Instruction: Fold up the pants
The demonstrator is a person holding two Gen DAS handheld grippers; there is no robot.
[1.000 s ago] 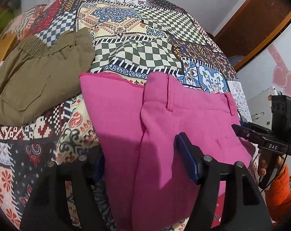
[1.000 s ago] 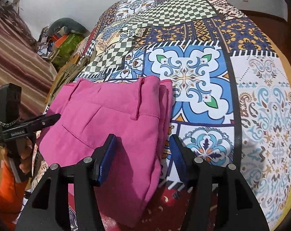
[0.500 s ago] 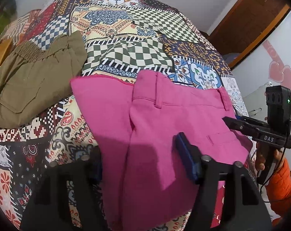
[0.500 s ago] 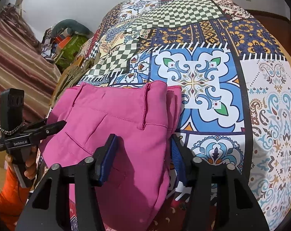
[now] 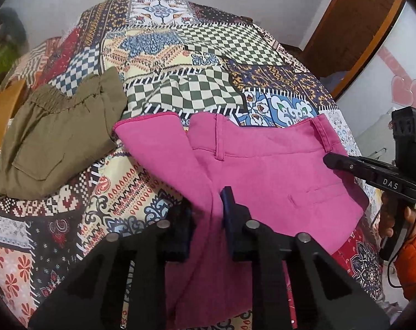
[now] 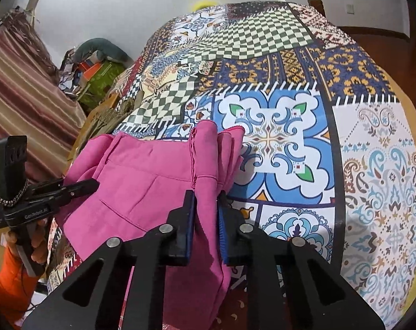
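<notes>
The pink pants point(image 5: 265, 165) are laid on the patchwork-patterned cloth point(image 5: 197, 55) near its close edge, folded over on themselves, with the waistband and its belt loop turned toward the far side. In the left wrist view, a raised ridge of the pink fabric is pinched between the blue-padded fingers of the left gripper point(image 5: 206, 214), whose jaws are drawn nearly together on the cloth. In the right wrist view, the right gripper point(image 6: 206, 220) is likewise closed on the pants point(image 6: 142, 187): a bunched, upright fold at the right-hand edge of the garment is clamped between the two blue pads point(image 6: 191, 214), and several layered edges of fabric are seen standing up just beyond the fingertips. Each gripper is also seen from the opposite camera, held in a hand with an orange sleeve point(image 5: 414, 253) at the side of the pants. A second garment, the olive-green pants point(image 5: 56, 132) with an elastic waistband and a flap pocket, is laid flat on the cloth to the left of the pink pair, close beside it.
</notes>
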